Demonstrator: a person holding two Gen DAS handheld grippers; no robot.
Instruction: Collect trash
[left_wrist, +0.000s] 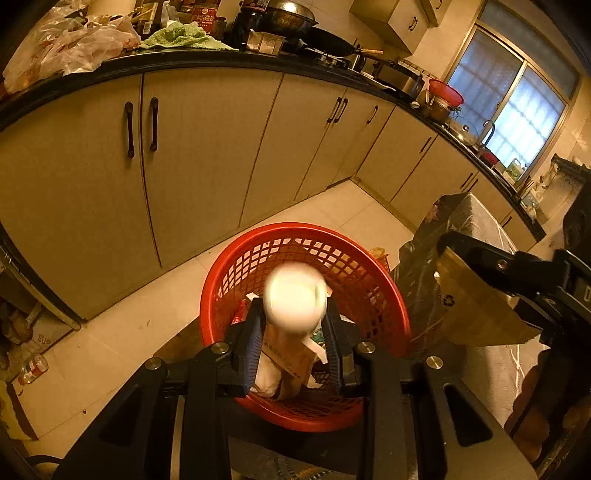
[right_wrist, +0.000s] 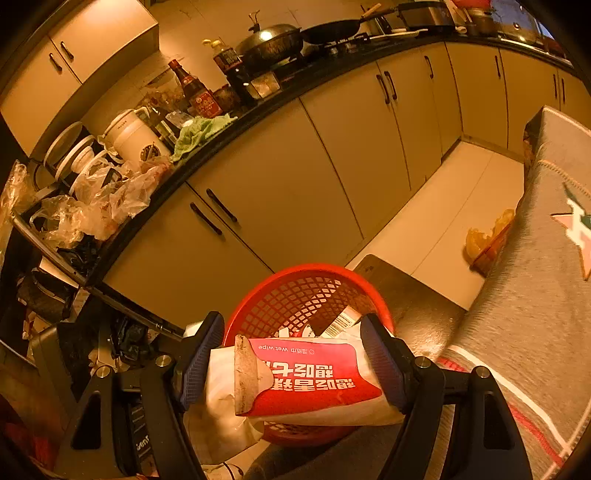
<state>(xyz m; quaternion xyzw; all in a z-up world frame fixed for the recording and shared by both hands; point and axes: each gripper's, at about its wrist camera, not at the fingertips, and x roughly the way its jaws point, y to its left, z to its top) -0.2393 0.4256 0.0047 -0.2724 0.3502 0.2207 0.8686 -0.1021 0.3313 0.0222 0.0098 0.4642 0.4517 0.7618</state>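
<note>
So the trash here is two bits. The right gripper (right_wrist: 295, 369) has a wet wipe pack (right_wrist: 314, 380) clamped crosswise between its blue pads (right_wrist: 195, 369), jaws spread wide to fit it. The pack is red and white with printed characters that read upside down from this camera, and a flap peeled back at its left end. A crumpled white bag or wrapper (right_wrist: 218, 417) hangs under and to the left of the pack; can't tell if it's part of the same thing.

The left gripper (left_wrist: 293, 332) has its jaws drawn fairly close together, pinching a round white blob (left_wrist: 295, 297) right at the fingertips. It's blurred, so I can't say what it actually is, maybe a wad of tissue or a cup.

Directly below and ahead of both grippers sits the red mesh basket (left_wrist: 369, 291) on the pale tiled floor (left_wrist: 129, 332). Already in it, seen between the left gripper's fingers: a brown paper piece (left_wrist: 291, 363) and some white scraps. From the right camera a barcoded carton edge (right_wrist: 341, 323) pokes up behind the pack.

Off to the right of the left gripper, the other gripper shows with a tan sheet in front of it. Beyond the basket run cream cabinets (left_wrist: 207, 147) under a black counter (left_wrist: 221, 57) crowded with plastic bags (left_wrist: 74, 44), a green cloth (left_wrist: 181, 37), sauce bottles and a wok (left_wrist: 291, 18). A grey cloth-covered surface (right_wrist: 535, 295) sits right of the right gripper.
</note>
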